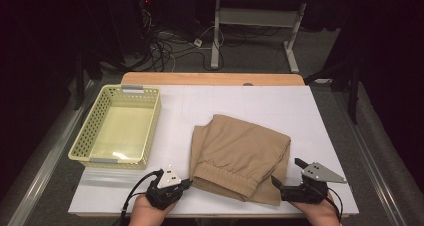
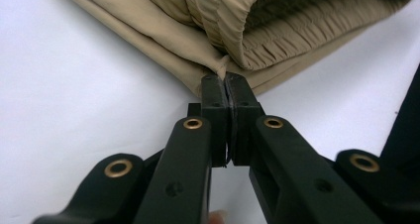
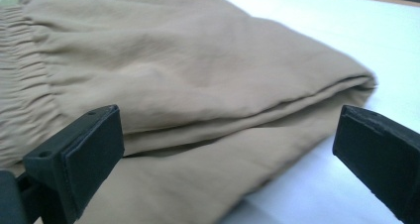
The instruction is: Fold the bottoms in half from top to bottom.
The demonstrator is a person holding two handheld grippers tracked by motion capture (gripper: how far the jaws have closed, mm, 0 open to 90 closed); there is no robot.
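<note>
Pinching the folded tan trousers, left gripper clenched on fabric; right gripper released.

- Your left gripper has its jaws pressed together, tips pinching the tan garment's lower edge.
- The elastic waistband lies at one o'clock.
- White worktop spreads at nine o'clock.
</note>
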